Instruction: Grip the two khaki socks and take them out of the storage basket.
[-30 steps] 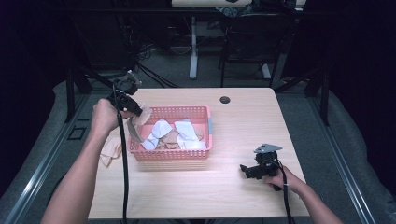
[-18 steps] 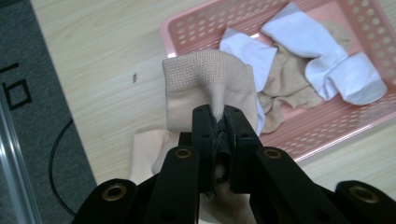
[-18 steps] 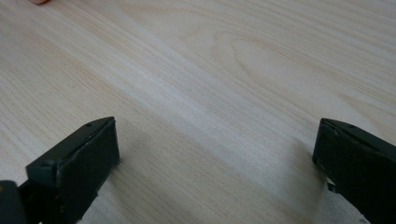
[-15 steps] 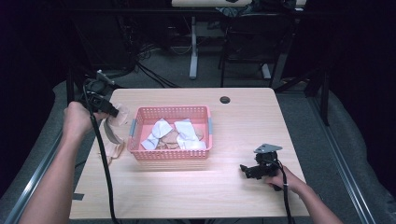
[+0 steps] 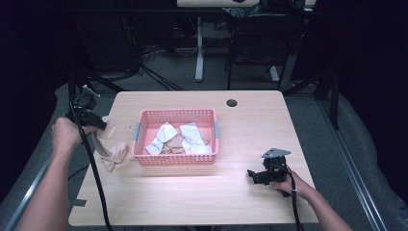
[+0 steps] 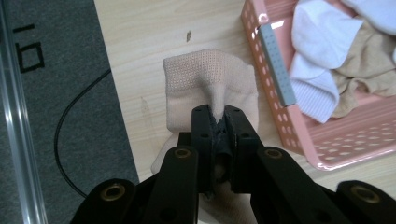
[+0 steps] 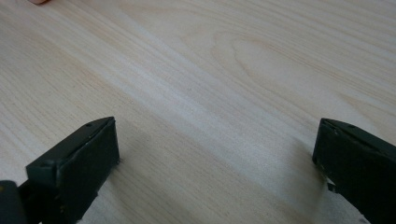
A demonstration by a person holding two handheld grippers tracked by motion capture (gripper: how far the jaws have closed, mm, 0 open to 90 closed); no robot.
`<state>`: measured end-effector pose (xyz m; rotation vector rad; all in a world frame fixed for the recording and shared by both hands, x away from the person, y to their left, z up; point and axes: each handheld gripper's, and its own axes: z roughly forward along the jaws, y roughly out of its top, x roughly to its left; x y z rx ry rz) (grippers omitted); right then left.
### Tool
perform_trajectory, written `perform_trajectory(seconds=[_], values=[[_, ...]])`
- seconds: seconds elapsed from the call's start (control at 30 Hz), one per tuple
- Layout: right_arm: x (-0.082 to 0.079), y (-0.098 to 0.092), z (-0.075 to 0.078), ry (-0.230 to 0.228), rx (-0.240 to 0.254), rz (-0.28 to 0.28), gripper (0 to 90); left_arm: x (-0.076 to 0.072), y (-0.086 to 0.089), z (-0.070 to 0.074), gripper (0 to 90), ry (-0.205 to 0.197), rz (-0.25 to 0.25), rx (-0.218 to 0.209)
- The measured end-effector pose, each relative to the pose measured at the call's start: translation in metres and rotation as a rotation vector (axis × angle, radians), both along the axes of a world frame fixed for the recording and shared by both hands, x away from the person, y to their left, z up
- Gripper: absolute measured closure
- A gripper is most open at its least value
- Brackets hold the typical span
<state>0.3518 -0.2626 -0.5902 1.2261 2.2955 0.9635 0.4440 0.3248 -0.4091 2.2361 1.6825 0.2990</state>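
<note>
My left gripper (image 5: 98, 126) is shut on a beige sock (image 6: 210, 88), pinching a fold of its ribbed cuff, to the left of the pink basket (image 5: 176, 161). The sock (image 5: 107, 131) hangs from the jaws above another beige sock (image 5: 114, 155) lying on the table. In the basket lie white socks (image 5: 162, 136) and beige ones (image 6: 366, 51). My right gripper (image 5: 252, 176) rests low on the table at the front right, its jaws wide apart with bare wood between them (image 7: 215, 154).
A wooden table (image 5: 250, 120) with a round black cable hole (image 5: 232, 102) at the back. Its left edge is close to my left hand, with grey floor and a black cable (image 6: 65, 140) beyond. Chairs and stands fill the dark background.
My left hand has moved left from over the basket's left end to beyond it and dropped lower, carrying the beige sock. The right gripper has stayed put.
</note>
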Motion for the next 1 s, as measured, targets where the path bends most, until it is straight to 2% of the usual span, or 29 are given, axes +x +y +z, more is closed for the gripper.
perform_trajectory(seconds=[0.33, 0.6, 0.7, 0.77, 0.83, 0.9, 1.0], values=[[0.000, 0.000, 0.000, 0.000, -0.001, 0.001, 0.0, 0.006, 0.006, -0.043, 82.8, 0.052, 0.031, -0.007], [0.000, 0.000, 0.000, 0.001, 0.000, 0.001, 0.0, 0.010, 0.009, -0.076, 81.4, 0.062, 0.057, -0.020], [0.000, 0.000, 0.000, 0.001, 0.000, 0.000, 0.0, 0.011, 0.008, -0.089, 79.5, 0.078, 0.066, -0.030], [0.000, 0.000, 0.000, 0.001, -0.001, 0.000, 0.0, 0.011, 0.008, -0.097, 75.9, 0.091, 0.072, -0.039], [0.000, 0.000, 0.000, -0.001, 0.000, -0.002, 0.0, 0.011, 0.007, -0.103, 68.2, 0.105, 0.076, -0.043], [0.000, 0.000, 0.000, 0.000, 0.000, 0.000, 0.0, 0.011, 0.007, -0.105, 56.9, 0.094, 0.080, -0.044], [0.000, 0.000, 0.000, 0.001, 0.002, -0.002, 0.0, 0.008, 0.008, -0.100, 39.8, 0.066, 0.092, -0.048]])
